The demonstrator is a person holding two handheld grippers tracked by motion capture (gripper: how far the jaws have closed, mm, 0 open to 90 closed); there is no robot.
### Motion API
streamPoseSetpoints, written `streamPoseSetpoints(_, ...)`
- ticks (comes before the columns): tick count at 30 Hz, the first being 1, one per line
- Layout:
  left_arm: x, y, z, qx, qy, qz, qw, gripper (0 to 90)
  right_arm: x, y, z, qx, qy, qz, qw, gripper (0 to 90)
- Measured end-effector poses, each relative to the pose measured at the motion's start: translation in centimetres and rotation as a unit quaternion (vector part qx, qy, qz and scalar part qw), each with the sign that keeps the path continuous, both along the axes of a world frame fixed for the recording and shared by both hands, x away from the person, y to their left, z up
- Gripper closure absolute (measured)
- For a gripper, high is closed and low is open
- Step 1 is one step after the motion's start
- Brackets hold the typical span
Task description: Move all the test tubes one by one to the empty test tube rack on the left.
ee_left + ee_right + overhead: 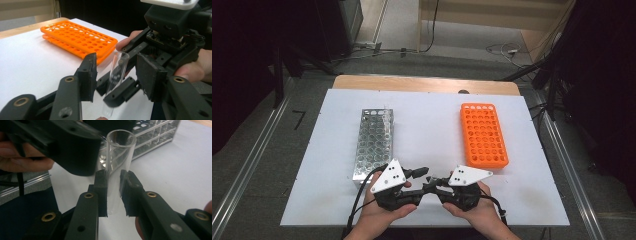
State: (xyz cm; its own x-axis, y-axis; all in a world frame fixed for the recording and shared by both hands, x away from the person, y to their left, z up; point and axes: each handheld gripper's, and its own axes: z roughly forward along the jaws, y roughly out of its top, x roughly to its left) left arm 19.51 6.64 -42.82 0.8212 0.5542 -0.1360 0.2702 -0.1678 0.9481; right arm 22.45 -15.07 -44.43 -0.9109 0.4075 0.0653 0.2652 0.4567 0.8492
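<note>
**High view: a glass tube passes between your two grippers at the near edge**

High view shows your left gripper (424,175) and right gripper (435,180) meeting nose to nose at the 6 o'clock edge of the white table (432,120), each cradled in one of your hands. The metal rack (373,142) stands at about 10 o'clock from the meeting point, the orange rack (483,134) at about 2 o'clock.

In the right gripper view, your right gripper (113,192) pinches a clear glass test tube (117,167) by its lower half; both pads press on the glass and the tube stands nearly upright, open mouth at 12 o'clock, above the tabletop.

In the left gripper view, your left gripper (116,75) has the same test tube (116,75) between its jaws, which stand on either side of it with a gap showing at each pad; they are spread wider than the tube and do not press on it. The orange rack (77,40) lies behind at 11 o'clock.
</note>
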Motion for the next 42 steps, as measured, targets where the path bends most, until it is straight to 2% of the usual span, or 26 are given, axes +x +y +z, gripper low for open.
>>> streamPoseSetpoints(4, 0.0, -0.2, -0.1, 0.003, -0.001, -0.003, 1.0, 60.0, -0.3, 0.4, 0.0, -0.003, -0.001, 0.01, 1.0, 73.8)
streamPoseSetpoints(14, -0.2, -0.5, -0.2, 0.01, -0.007, -0.006, 0.9999, 72.2, -0.4, 0.5, 0.2, -0.002, 0.0, 0.012, 0.9999, 73.8)
streamPoseSetpoints(20, -0.2, -0.6, -0.2, 0.014, -0.01, -0.003, 0.9998, 74.6, -0.4, 0.5, 0.1, 0.0, 0.003, 0.011, 0.9999, 73.8)
streamPoseSetpoints(28, -0.1, -0.2, 0.0, 0.006, -0.01, 0.007, 0.9999, 76.0, -0.3, 0.3, 0.2, 0.006, 0.004, 0.015, 0.9999, 71.5)
streamPoseSetpoints(34, 0.3, 0.6, 0.4, -0.007, -0.01, 0.025, 0.9996, 76.0, 0.1, -0.5, 0.5, 0.02, 0.005, 0.017, 0.9996, 52.1)
streamPoseSetpoints(39, 0.8, 1.1, 0.6, -0.002, -0.012, 0.036, 0.9993, 75.9, 0.8, -1.8, 0.8, 0.026, 0.007, 0.003, 0.9996, 26.9)
streamPoseSetpoints(42, 1.1, 1.5, 0.7, 0.0, -0.012, 0.044, 0.9989, 76.0, 1.2, -2.6, 0.9, 0.026, 0.005, -0.006, 0.9996, 15.8)
